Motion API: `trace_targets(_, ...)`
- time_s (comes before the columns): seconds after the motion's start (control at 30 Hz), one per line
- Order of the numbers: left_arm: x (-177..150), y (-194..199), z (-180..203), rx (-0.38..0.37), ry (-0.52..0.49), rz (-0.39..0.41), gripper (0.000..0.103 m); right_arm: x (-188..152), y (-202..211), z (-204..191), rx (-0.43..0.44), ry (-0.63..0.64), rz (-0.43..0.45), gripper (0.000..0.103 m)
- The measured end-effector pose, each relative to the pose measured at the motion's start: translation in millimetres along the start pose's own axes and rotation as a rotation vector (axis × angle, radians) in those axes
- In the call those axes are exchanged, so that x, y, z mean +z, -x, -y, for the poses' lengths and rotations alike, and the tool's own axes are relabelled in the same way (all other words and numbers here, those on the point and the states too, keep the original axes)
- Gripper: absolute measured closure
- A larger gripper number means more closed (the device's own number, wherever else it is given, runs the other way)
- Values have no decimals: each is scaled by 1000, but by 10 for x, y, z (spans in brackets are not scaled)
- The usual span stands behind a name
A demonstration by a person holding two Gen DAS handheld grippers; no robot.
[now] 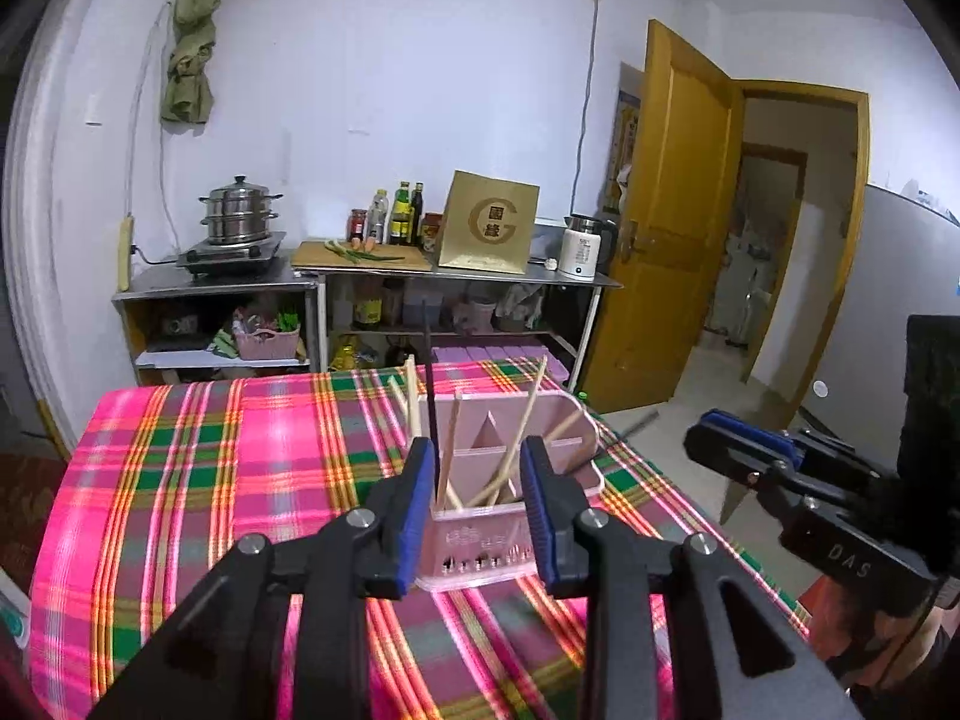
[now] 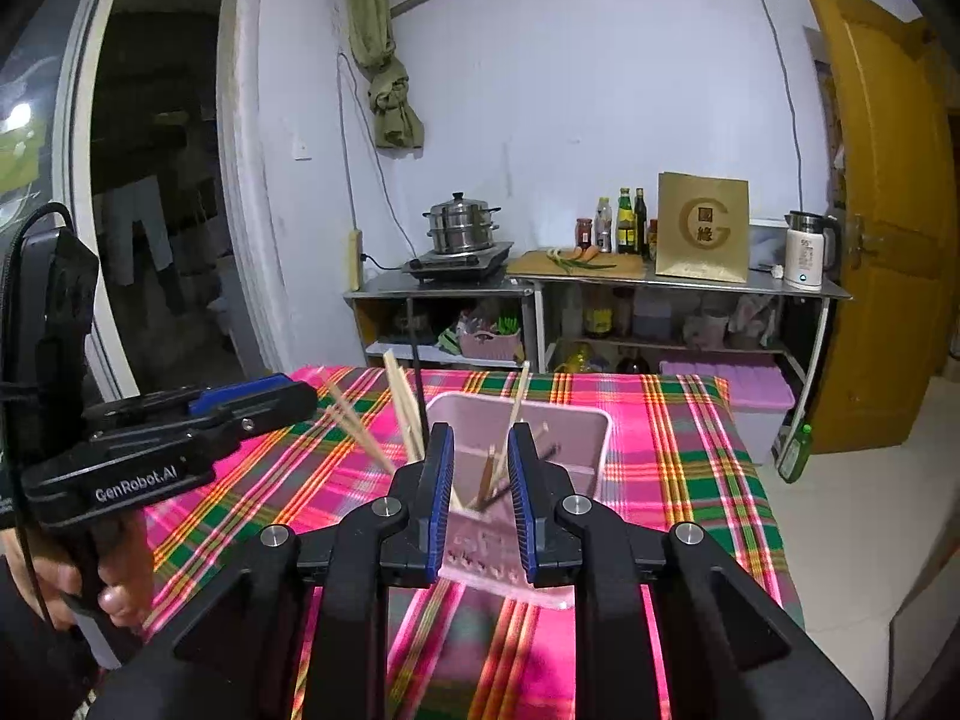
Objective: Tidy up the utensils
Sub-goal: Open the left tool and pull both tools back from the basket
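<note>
1. The pink utensil holder (image 1: pixel 510 468) stands upright on the plaid tablecloth (image 1: pixel 210 468), near the table's right-hand edge as the left wrist view shows it; it is a divided plastic caddy with a slotted base
2. Pale wooden chopsticks (image 1: pixel 413 396) lean in its compartments at mixed angles; one dark chopstick (image 1: pixel 431 396) stands nearly upright at the left wall. Which compartment each stick sits in cannot be told with certainty
3. Left gripper (image 1: pixel 478 480): jaws apart, nothing between the blue pads (image 1: pixel 417 504); the holder shows through the gap but no contact is visible
4. Right gripper (image 2: pixel 478 480): jaws apart by a narrower gap, likewise empty, aimed at the same holder (image 2: pixel 528 438) from a slightly different side
5. Handling judgement, chopsticks: light, stiff, thin and smooth. They are likely to pivot or slip if pinched near a tip; a hold on the upper shaft, clear of the holder's rim, appears soundest. Closing on one stick alone seems prudent, as neighbours cross closely
6. Handling judgement, holder: light, rigid, thin-walled plastic, probably easy to tip or slide on the cloth when a stick is drawn out at an angle. A side wall is the sensible place to steady it
7. Risk noted: the holder sits close to the table edge, so a sideways pull could carry it off
</note>
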State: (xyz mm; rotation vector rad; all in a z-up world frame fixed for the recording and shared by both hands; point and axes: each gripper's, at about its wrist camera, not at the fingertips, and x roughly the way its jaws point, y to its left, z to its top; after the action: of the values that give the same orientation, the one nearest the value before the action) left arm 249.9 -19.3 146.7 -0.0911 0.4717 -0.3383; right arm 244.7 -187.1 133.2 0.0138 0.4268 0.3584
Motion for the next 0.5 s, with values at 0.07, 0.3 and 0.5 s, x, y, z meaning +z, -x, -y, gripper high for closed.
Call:
trace_targets(0.07, -122, 137, 15, 8, 14, 11, 72, -104, 125, -35, -5, -4, 2, 84)
trace_targets(0.3, -591, 540, 120, 51, 17, 19, 71, -486, 577, -150, -21, -11, 20, 71)
trace_targets(0.5, -1011, 777, 209, 76, 14, 9, 67, -847, 901, -242, -39, -28, 25, 69)
